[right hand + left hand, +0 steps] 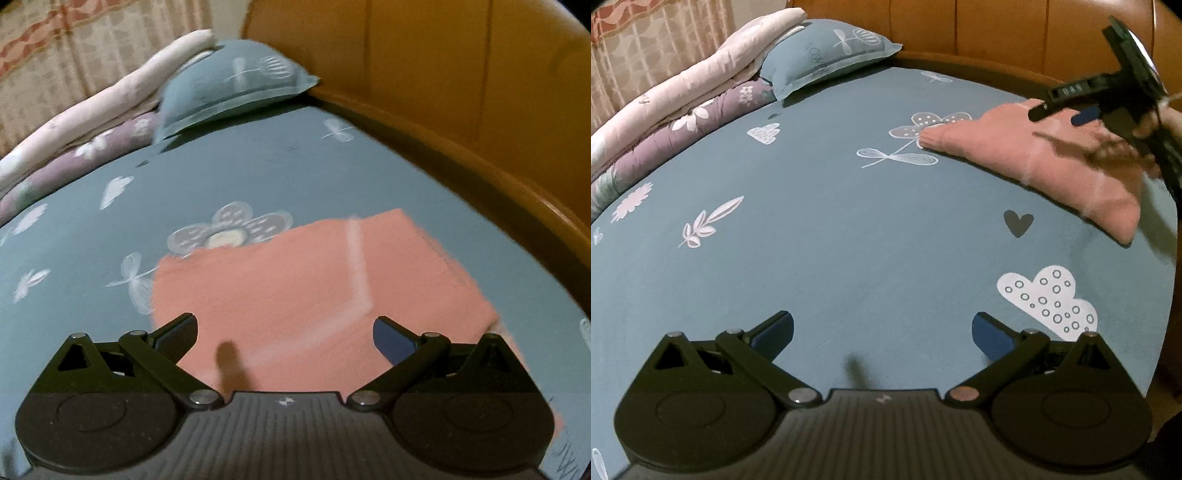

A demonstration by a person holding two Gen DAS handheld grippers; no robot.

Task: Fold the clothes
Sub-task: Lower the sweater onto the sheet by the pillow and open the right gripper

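A salmon-pink garment point(1045, 162) with pale stripes lies folded into a flat rectangle on the blue patterned bedsheet point(849, 229), at the right. My left gripper point(882, 332) hovers open over bare sheet, well to the near left of the garment, with nothing between its fingers. In the right wrist view the same pink garment point(303, 295) fills the centre, and my right gripper point(284, 334) stands open just above its near part, holding nothing. The left wrist view shows the right gripper point(1067, 112) from the side, above the garment, held by a hand point(1145, 125).
A blue pillow point(827, 55) and rolled quilts in pink and purple point(676, 110) lie at the far left of the bed. A brown padded headboard point(461, 74) and wooden bed rim point(480, 170) run along the right. A curtain point(646, 44) hangs behind.
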